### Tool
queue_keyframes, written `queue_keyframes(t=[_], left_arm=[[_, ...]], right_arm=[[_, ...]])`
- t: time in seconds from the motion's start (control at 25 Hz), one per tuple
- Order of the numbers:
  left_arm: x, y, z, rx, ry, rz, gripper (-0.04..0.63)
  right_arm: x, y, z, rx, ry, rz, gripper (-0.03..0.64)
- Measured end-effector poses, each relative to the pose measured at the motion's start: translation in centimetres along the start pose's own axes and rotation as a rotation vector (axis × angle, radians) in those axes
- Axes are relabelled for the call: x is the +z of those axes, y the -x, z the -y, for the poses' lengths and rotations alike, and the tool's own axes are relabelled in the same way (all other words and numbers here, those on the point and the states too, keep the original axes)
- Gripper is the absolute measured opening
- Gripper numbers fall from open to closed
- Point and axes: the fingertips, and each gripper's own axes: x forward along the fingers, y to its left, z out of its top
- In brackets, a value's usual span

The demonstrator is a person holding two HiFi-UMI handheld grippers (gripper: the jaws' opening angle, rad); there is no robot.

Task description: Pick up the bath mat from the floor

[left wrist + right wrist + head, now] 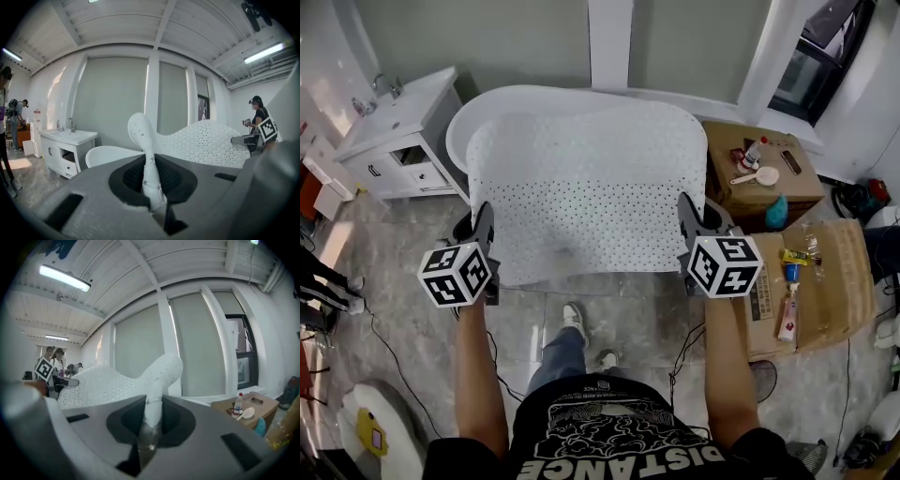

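The white perforated bath mat [591,187] hangs spread out flat between my two grippers, off the floor and over the bathtub. My left gripper [484,225] is shut on the mat's near left corner, my right gripper [688,221] on its near right corner. In the left gripper view the mat's edge [151,159] stands pinched between the jaws of the left gripper [153,197] and curls upward. The right gripper view shows the other corner of the mat [158,380] clamped in the right gripper [149,427] the same way.
A white bathtub [525,98] lies under the mat. A white vanity with a sink [398,131] stands at the left. Cardboard boxes with bottles and tubes [764,178] [825,281] stand at the right. Cables cross the tiled floor [403,347]. Other people stand further off.
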Motion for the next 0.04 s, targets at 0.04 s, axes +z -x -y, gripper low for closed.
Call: queue_keyframes(t=[0.04], left_arm=[[-0.05,-0.08,-0.06,0.000,0.001,-0.001,0.031]], right_arm=[[-0.02,-0.09,0.01,0.000,-0.001,-0.001,0.029]])
